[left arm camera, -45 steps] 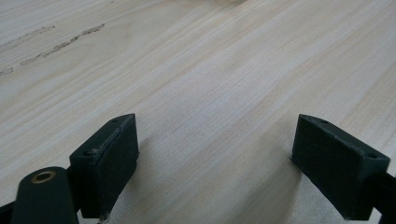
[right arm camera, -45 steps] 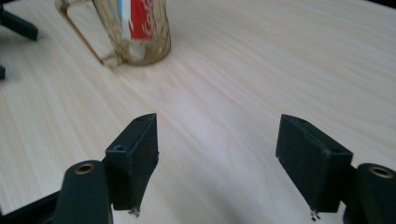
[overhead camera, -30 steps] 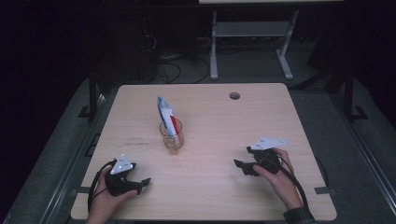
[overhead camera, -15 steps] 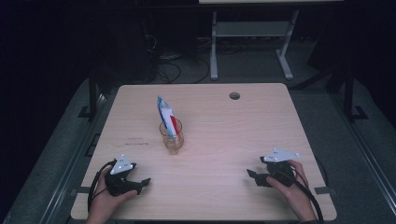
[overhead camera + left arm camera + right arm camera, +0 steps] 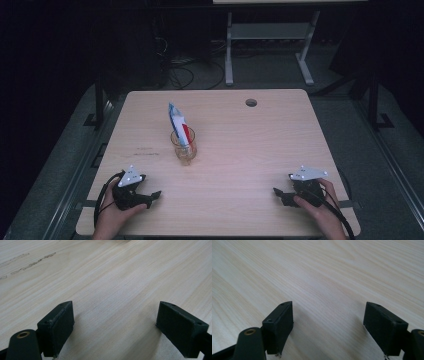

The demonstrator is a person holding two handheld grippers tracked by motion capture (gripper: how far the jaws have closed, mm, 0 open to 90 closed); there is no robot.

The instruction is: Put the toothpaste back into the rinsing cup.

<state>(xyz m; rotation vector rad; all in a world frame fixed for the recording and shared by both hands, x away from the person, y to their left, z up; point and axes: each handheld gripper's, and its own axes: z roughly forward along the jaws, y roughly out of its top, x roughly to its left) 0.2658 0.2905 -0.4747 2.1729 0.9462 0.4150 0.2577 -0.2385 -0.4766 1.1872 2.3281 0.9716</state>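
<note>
A clear glass (image 5: 184, 148) stands on the wooden table (image 5: 240, 145) left of centre, with a white, blue and red tube (image 5: 178, 124) leaning out of it to the upper left. My left gripper (image 5: 153, 196) rests near the front left corner, held by a hand, jaws wide open over bare wood (image 5: 115, 315). My right gripper (image 5: 278, 193) rests near the front right corner in the other hand, also open with nothing between its pads (image 5: 328, 320). Both grippers are well apart from the glass.
A round cable hole (image 5: 251, 102) sits near the table's far edge. Faint scuff marks (image 5: 145, 151) lie left of the glass. Behind the table stand a white metal frame (image 5: 267, 45) and floor cables (image 5: 185, 75).
My right gripper has drawn back toward the front right corner of the table and settled there. The left gripper and the glass have not moved.
</note>
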